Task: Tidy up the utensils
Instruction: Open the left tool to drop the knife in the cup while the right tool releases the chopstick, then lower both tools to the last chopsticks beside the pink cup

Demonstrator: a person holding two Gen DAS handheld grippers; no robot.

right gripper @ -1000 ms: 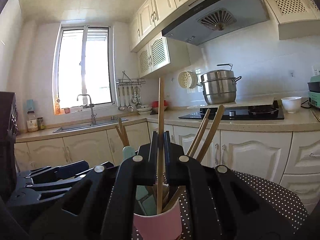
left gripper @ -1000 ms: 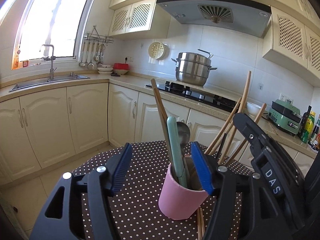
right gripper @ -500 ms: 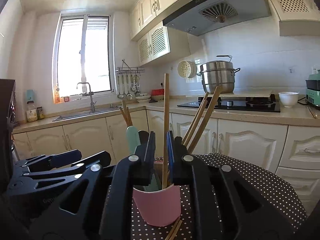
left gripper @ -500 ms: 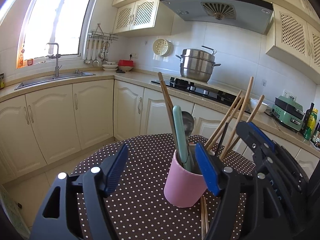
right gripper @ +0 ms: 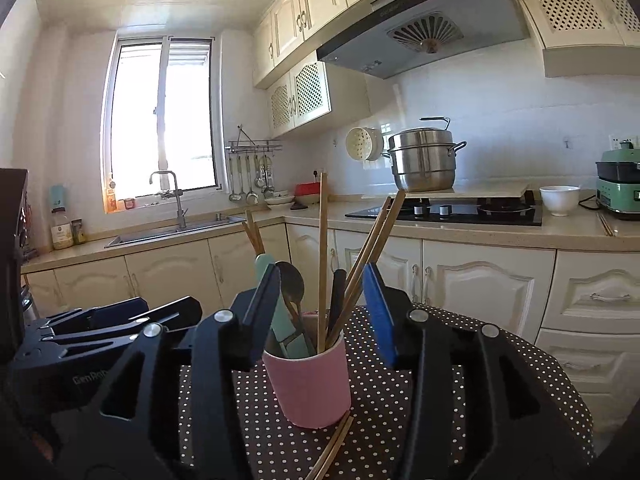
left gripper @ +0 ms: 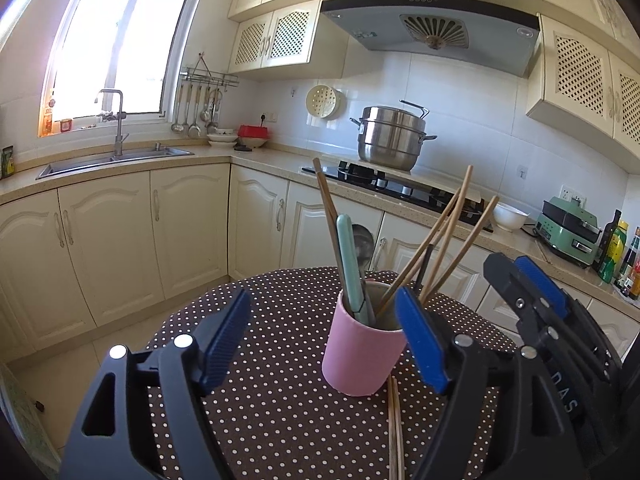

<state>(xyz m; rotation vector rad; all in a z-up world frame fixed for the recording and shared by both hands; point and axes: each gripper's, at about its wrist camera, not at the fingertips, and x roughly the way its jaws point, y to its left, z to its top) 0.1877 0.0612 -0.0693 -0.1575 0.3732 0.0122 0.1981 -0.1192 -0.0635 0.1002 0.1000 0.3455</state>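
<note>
A pink cup (left gripper: 362, 354) (right gripper: 308, 380) stands on the round polka-dot table (left gripper: 280, 408) (right gripper: 520, 376). It holds several wooden chopsticks (left gripper: 448, 236) (right gripper: 322, 256), a mint-handled utensil (left gripper: 349, 260) (right gripper: 280, 316) and a metal spoon (left gripper: 362, 240) (right gripper: 291, 284). A loose pair of chopsticks (left gripper: 394, 428) (right gripper: 334, 446) lies on the table by the cup's near side. My left gripper (left gripper: 324, 340) is open and empty, near the cup. My right gripper (right gripper: 320, 312) is open and empty, its fingers either side of the cup's utensils. The right gripper also shows in the left wrist view (left gripper: 532, 300).
Cream kitchen cabinets and a counter ring the table. A sink (left gripper: 112, 158) is at the left, a hob with a steel pot (left gripper: 390, 138) (right gripper: 424, 160) at the back, a white bowl (right gripper: 559, 199) and a green appliance (left gripper: 568, 232) at the right.
My right gripper has opened and let go of the upright chopstick, which now stands in the cup. Both grippers have drawn back from the cup.
</note>
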